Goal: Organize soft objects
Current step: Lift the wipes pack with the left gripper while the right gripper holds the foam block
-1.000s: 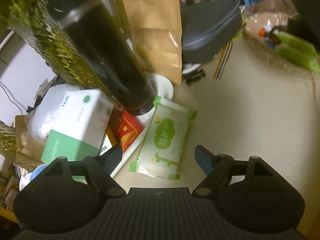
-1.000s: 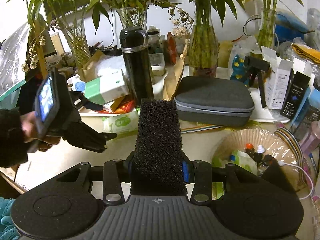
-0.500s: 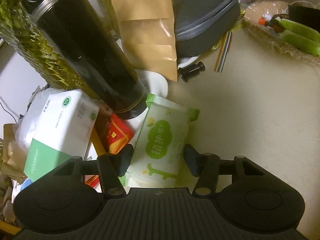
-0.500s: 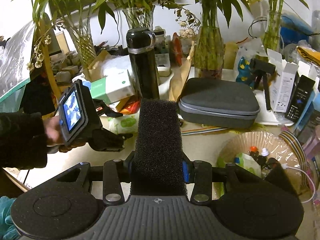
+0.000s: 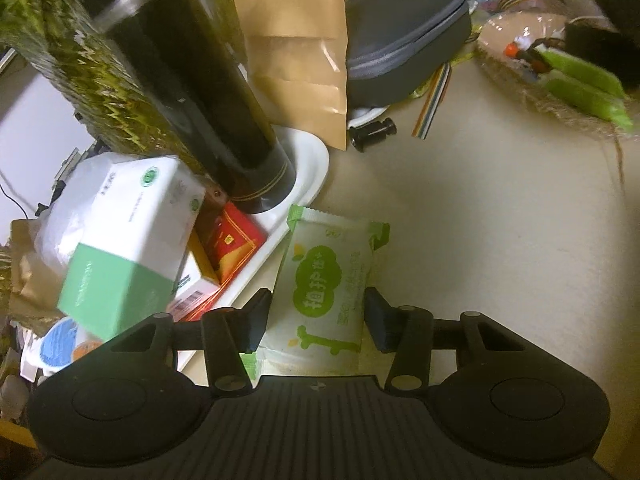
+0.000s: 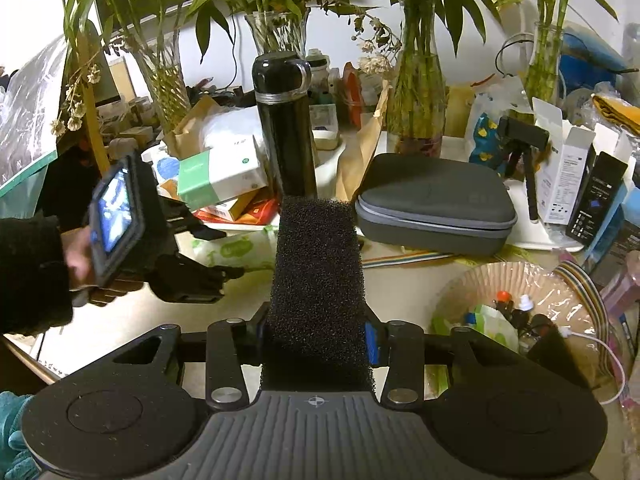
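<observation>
- The left gripper [image 5: 316, 318] sits low in the left wrist view with the wipes pack [image 5: 326, 292] between its fingers. Its jaws have just been closing; the fingers stand at the pack's two sides, about touching, but whether they press I cannot tell.
- The pack lies on the table [image 5: 480, 248] at centre frame, just beside the white tray [image 5: 310, 168] that holds the black flask [image 5: 208, 108].
- The right gripper [image 6: 316, 338] is clamped on an upright black sponge [image 6: 318, 280] at centre frame.
- A basket [image 6: 472, 292] sits at lower right of the right wrist view.
</observation>
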The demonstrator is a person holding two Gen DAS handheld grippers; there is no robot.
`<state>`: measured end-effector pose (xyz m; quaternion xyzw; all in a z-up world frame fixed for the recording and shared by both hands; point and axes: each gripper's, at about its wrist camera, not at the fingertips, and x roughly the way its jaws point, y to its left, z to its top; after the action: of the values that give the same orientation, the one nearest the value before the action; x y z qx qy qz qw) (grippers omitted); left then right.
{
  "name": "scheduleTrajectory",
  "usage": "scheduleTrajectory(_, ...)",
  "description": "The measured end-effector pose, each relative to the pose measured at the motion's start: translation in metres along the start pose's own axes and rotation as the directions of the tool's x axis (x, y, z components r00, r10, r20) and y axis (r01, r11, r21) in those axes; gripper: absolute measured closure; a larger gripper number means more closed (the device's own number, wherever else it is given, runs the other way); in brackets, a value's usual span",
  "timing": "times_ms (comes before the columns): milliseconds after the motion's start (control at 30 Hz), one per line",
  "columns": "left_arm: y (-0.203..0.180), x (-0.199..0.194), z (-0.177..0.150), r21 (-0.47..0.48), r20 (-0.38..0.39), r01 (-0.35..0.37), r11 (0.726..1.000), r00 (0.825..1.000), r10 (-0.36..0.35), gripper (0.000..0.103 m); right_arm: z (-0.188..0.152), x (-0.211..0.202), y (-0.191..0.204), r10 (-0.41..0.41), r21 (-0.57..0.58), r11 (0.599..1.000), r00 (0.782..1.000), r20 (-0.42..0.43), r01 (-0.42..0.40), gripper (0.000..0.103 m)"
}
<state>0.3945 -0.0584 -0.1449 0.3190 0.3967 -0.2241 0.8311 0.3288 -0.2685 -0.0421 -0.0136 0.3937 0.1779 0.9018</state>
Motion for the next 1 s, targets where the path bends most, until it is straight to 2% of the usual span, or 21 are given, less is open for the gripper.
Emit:
scheduleTrajectory(200, 0.005, -0.033, -0.004, -0.026, 0.025, -0.004, 1.0, 1.0, 0.005, 0.054, 0.0, 0.003, 0.002, -0.008, 0.0, 1.0, 1.0, -0.011, 0.007, 0.057)
scheduleTrajectory(667, 0.016, -0.112, -0.005, -0.151, 0.07, -0.005, 0.988, 0.997, 0.015, 0.054, 0.0, 0.0, 0.016, -0.003, -0.038, 0.999, 1.0, -0.01, 0.003, 0.057)
scheduleTrajectory(767, 0.015, -0.131, -0.005, -0.187, 0.075, -0.006, 0.982, 0.997, 0.02, 0.054, -0.002, -0.006, 0.02, -0.007, -0.049, 0.999, 1.0, 0.014, 0.007, 0.057)
scheduleTrajectory(1000, 0.01, -0.175, -0.009, -0.247, 0.081, -0.06, 0.967, 0.993, 0.082, 0.054, -0.004, -0.028, 0.023, 0.01, -0.049, 0.999, 0.996, 0.094, -0.005, 0.057)
